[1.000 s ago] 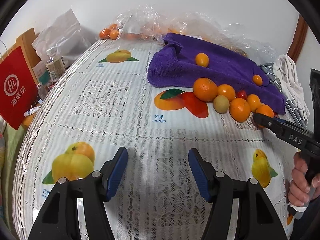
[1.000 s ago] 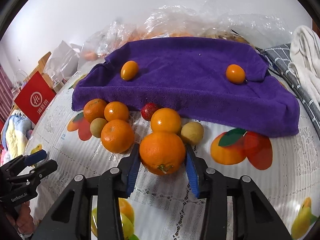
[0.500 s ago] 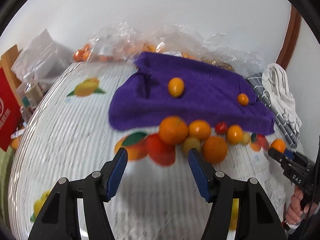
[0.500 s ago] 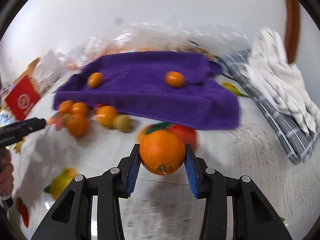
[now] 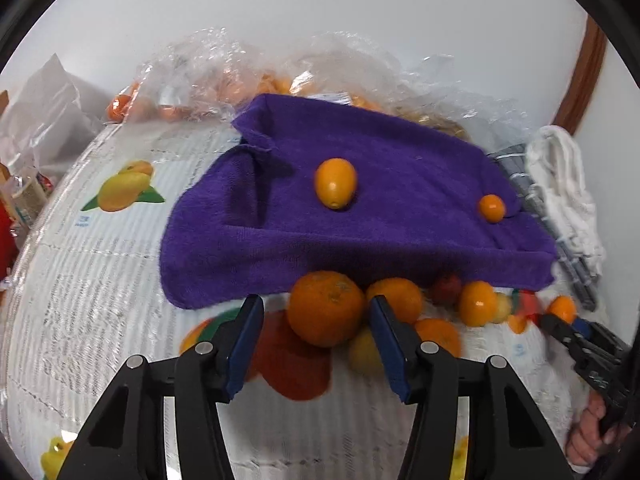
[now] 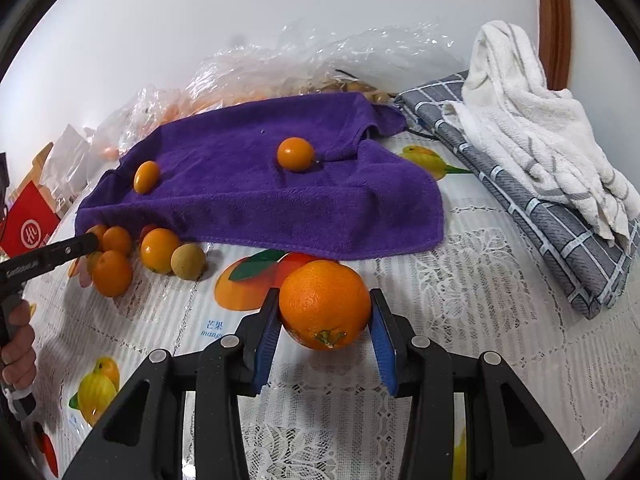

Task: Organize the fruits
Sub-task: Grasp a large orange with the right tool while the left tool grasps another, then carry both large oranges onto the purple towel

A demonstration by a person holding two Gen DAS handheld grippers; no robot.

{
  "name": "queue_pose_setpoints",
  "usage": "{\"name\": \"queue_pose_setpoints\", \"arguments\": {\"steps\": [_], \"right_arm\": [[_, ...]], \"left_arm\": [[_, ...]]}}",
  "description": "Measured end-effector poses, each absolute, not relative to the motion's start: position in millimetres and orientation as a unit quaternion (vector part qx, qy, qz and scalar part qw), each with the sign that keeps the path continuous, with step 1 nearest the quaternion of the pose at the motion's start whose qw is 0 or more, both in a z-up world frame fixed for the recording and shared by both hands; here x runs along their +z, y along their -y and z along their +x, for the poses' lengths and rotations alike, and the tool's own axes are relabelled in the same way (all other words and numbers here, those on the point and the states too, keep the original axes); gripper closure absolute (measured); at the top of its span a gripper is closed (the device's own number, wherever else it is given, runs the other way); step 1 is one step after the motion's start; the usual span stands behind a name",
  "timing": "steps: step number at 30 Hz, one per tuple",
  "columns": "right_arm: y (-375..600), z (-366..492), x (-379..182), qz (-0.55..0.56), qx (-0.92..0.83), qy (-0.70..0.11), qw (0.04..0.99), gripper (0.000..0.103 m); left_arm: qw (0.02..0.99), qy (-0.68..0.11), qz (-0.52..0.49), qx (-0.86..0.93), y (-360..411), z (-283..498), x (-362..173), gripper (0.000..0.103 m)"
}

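My right gripper (image 6: 324,334) is shut on a large orange (image 6: 325,304) and holds it over the tablecloth, in front of the purple towel (image 6: 248,200). The towel bears two small kumquats (image 6: 296,154) (image 6: 146,176). A cluster of oranges and small fruits (image 6: 156,250) lies at the towel's front left edge. My left gripper (image 5: 316,344) is open, its jaws on either side of a large orange (image 5: 326,308) in that cluster, not touching it. The towel (image 5: 400,208) also shows in the left wrist view.
A white towel (image 6: 532,120) on a grey checked cloth (image 6: 560,240) lies at the right. Clear plastic bags with fruit (image 5: 240,76) stand behind the purple towel. A red paper bag (image 6: 28,220) stands at the far left. The lace tablecloth (image 6: 480,340) has printed fruit pictures.
My right gripper has carried the large orange away from the cluster to the right. My left gripper has moved forward to the cluster and now brackets a large orange.
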State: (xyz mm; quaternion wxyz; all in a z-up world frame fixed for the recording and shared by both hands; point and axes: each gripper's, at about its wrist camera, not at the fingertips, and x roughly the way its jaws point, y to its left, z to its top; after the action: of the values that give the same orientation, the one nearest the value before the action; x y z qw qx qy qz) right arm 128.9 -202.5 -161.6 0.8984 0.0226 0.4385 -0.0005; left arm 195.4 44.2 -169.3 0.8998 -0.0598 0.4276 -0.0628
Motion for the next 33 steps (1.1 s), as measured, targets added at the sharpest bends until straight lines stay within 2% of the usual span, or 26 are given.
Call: {"name": "queue_pose_setpoints", "arguments": {"steps": [3, 4, 5, 15, 21, 30, 33], "right_arm": [[205.1, 128.4, -160.9, 0.031, 0.004, -0.437, 0.899, 0.061], [205.8, 128.1, -160.7, 0.034, 0.006, -0.437, 0.899, 0.061], [206.1, 128.0, -160.7, 0.035, 0.007, -0.437, 0.899, 0.061], [206.9, 127.1, -160.3, 0.041, 0.005, -0.435, 0.899, 0.061], [205.8, 127.8, -161.7, 0.036, 0.004, -0.44, 0.897, 0.061], [207.3, 127.3, -161.9, 0.039, 0.004, -0.441, 0.897, 0.061], [207.0, 127.2, -161.9, 0.039, 0.004, -0.441, 0.896, 0.061]], "left_arm": [[0.898, -0.427, -0.078, -0.074, -47.0, 197.4, -170.5, 0.056], [0.896, -0.428, -0.085, -0.084, -47.9, 198.3, -170.6, 0.063], [0.894, -0.43, -0.087, -0.087, -48.2, 198.7, -170.3, 0.064], [0.898, -0.43, -0.072, -0.062, -64.0, 176.4, -166.6, 0.064], [0.902, -0.422, -0.072, -0.059, -63.8, 168.6, -171.0, 0.063], [0.905, -0.417, -0.074, -0.043, -62.4, 169.3, -176.0, 0.053], [0.904, -0.42, -0.07, -0.05, -59.4, 170.2, -177.3, 0.047]]}}
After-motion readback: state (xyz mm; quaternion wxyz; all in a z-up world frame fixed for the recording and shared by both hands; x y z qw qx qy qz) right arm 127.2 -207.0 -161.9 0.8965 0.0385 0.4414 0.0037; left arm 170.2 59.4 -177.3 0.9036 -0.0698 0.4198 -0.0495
